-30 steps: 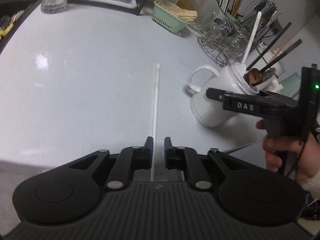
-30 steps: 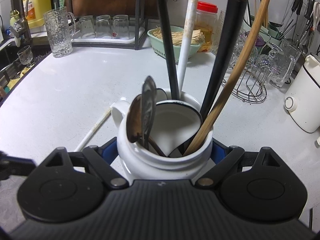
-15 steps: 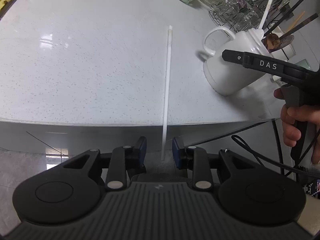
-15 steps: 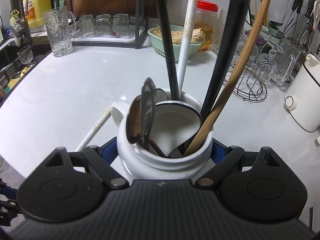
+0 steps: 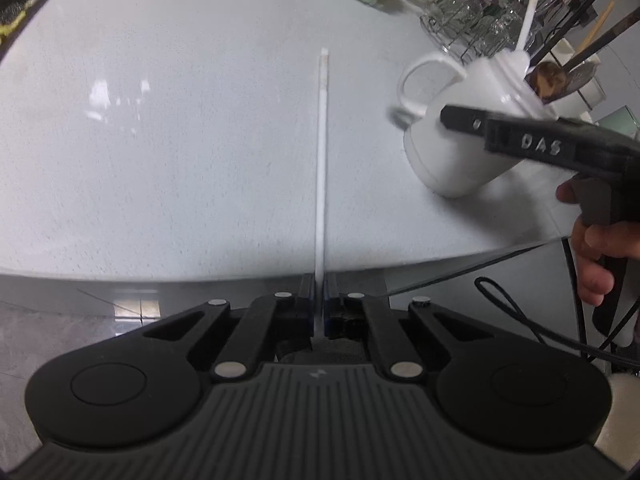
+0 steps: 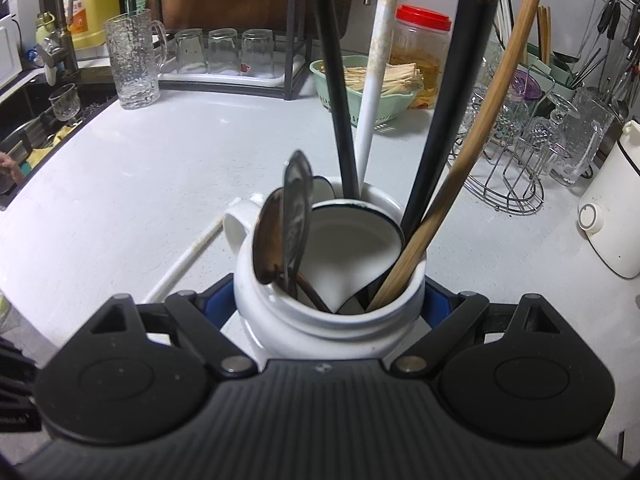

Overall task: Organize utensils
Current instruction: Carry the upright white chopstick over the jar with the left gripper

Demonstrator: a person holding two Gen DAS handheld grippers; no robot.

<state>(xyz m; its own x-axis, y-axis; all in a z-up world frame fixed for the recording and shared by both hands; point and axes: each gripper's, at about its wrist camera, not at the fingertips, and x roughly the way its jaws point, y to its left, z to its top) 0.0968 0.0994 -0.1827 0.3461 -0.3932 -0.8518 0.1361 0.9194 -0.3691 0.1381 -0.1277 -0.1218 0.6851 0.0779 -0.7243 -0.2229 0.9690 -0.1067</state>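
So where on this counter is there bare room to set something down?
The widest free patch is the white counter between the sink edge, the textured glass mug and the white chopstick. A smaller bare strip lies between the white jug and the white appliance. It is crowded at the back right, around the wire rack and green basket.

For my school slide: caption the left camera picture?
Left gripper pinches white chopstick beside the white jug.

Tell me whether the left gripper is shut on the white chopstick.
Shut on it: the left gripper has just closed, its pads pinching the near end of the white chopstick lying on the counter.
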